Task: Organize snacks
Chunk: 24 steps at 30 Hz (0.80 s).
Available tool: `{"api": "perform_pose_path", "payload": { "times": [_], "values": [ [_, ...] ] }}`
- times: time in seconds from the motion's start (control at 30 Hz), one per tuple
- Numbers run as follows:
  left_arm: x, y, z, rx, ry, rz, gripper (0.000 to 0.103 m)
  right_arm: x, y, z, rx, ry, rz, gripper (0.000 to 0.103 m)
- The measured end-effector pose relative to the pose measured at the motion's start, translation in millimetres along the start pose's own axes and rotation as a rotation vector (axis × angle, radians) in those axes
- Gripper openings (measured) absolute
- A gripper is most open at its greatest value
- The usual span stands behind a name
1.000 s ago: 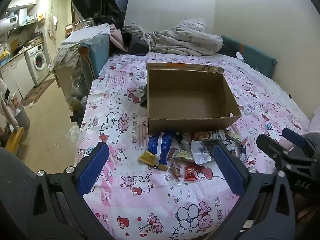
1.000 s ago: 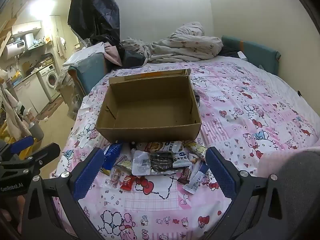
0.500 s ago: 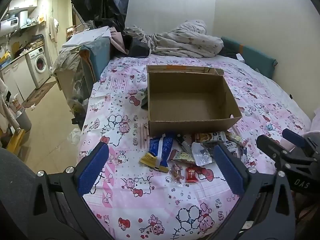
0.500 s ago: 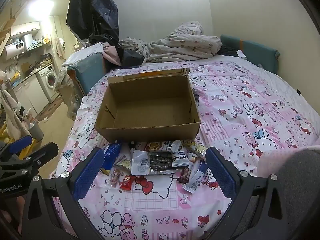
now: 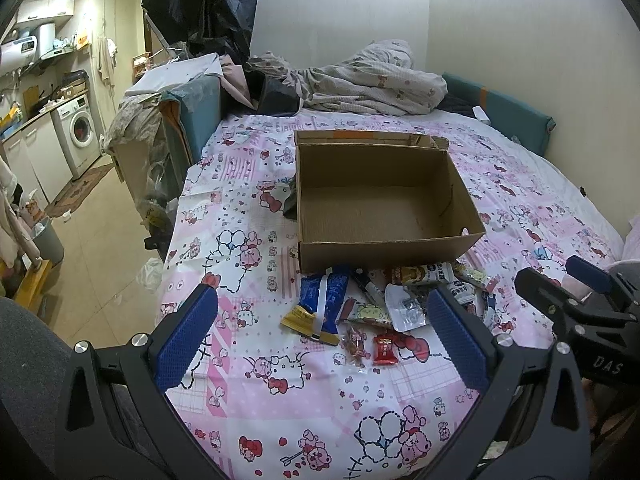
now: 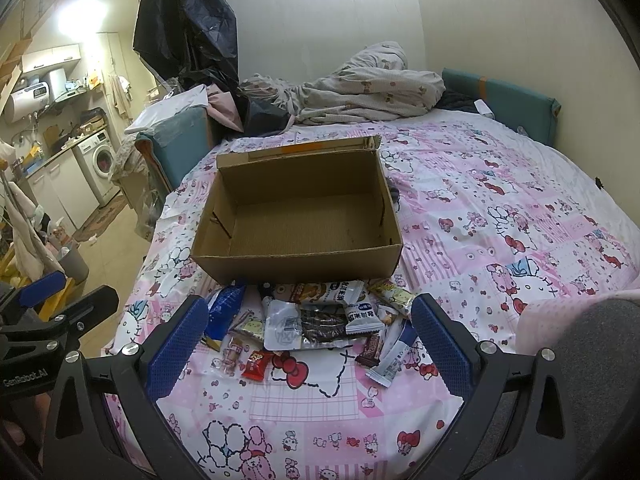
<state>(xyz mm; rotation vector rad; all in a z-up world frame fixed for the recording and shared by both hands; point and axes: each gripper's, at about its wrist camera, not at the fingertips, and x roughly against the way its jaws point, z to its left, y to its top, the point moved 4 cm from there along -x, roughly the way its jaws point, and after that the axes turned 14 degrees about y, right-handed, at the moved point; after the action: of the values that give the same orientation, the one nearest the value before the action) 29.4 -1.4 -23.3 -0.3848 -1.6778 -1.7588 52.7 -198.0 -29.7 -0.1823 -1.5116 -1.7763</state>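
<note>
An open, empty cardboard box [image 5: 380, 204] [image 6: 298, 212] sits on a pink cartoon-print bedsheet [image 5: 312, 408]. Several snack packets lie in a loose pile in front of it: a blue packet [image 5: 324, 300] [image 6: 224, 308], a red candy [image 5: 385, 351] [image 6: 256, 365], a clear packet [image 5: 406, 312] [image 6: 284, 328], a brown bar [image 6: 370, 347]. My left gripper [image 5: 320, 344] is open and empty, held above the sheet just short of the pile. My right gripper [image 6: 308, 346] is open and empty, also just short of the pile.
A crumpled duvet [image 5: 372, 84] and a teal cushion [image 5: 516, 116] lie at the far end of the bed. The bed's left edge drops to a tiled floor [image 5: 96, 248], with a cluttered teal chair [image 5: 192, 112] and a washing machine [image 5: 80, 132] beyond.
Both views have shifted slightly, with the box and snacks sitting a little lower in the left view. Nothing was picked up or moved.
</note>
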Motion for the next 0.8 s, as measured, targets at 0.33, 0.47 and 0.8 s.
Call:
{"api": "perform_pose_path", "payload": {
  "times": [0.33,0.47,0.8],
  "values": [
    [1.9,0.1,1.4,-0.002,0.004,-0.005,0.103,1.3,3.1,0.2,-0.013,0.005,-0.004,0.103],
    [2.0,0.8,1.1,-0.002,0.005,-0.005,0.103,1.4,3.2,0.5,-0.013,0.004,-0.003,0.103],
    [3.0,3.0,0.0,0.000,0.004,-0.011,0.103,1.7,4.1,-0.2,-0.016,0.004,-0.005,0.103]
  ]
}}
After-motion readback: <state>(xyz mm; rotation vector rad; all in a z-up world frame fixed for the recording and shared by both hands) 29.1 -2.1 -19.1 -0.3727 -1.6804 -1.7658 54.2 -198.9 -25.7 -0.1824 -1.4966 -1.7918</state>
